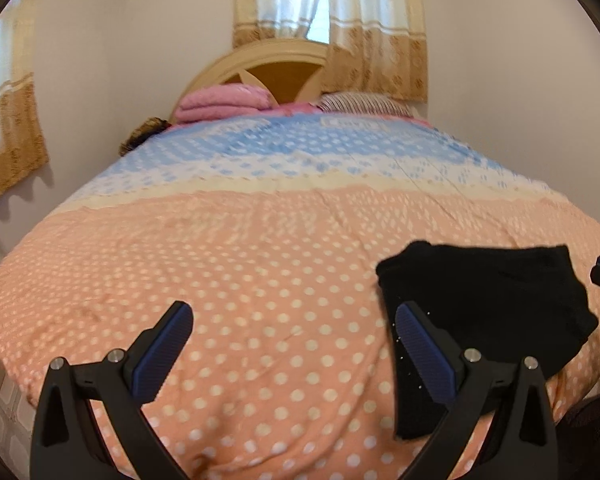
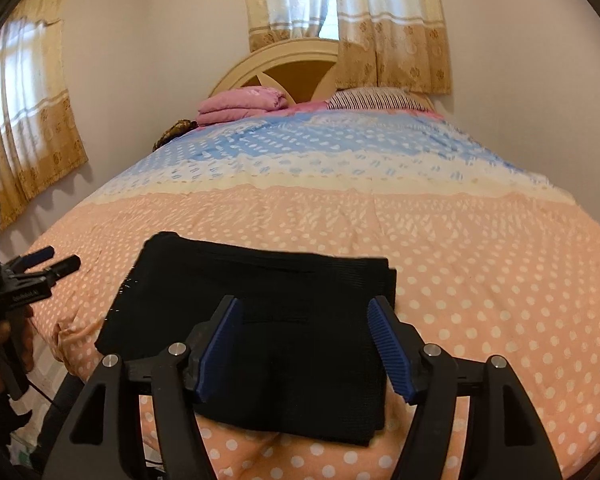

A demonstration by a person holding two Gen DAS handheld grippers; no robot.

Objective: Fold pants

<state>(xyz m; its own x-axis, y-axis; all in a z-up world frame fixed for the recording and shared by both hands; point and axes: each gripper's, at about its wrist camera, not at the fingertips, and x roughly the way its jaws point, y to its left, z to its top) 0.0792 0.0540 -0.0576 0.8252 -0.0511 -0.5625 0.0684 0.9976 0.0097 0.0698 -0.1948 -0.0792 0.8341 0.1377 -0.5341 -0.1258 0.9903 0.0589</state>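
Black pants (image 2: pixel 260 312) lie folded into a flat rectangle near the front edge of the bed; they also show in the left wrist view (image 1: pixel 484 312) at the right. My right gripper (image 2: pixel 304 312) is open and empty, hovering just above the pants' near part. My left gripper (image 1: pixel 292 324) is open and empty above the polka-dot cover, left of the pants; its right finger (image 1: pixel 424 352) overlaps the pants' left edge in view. The left gripper also shows at the far left of the right wrist view (image 2: pixel 56 260).
The bed has an orange, cream and blue polka-dot cover (image 1: pixel 260 240). A folded pink blanket (image 1: pixel 224 102) and a striped pillow (image 1: pixel 364 103) lie by the headboard (image 1: pixel 276 64). Curtains (image 2: pixel 392 28) hang behind. Walls stand close on both sides.
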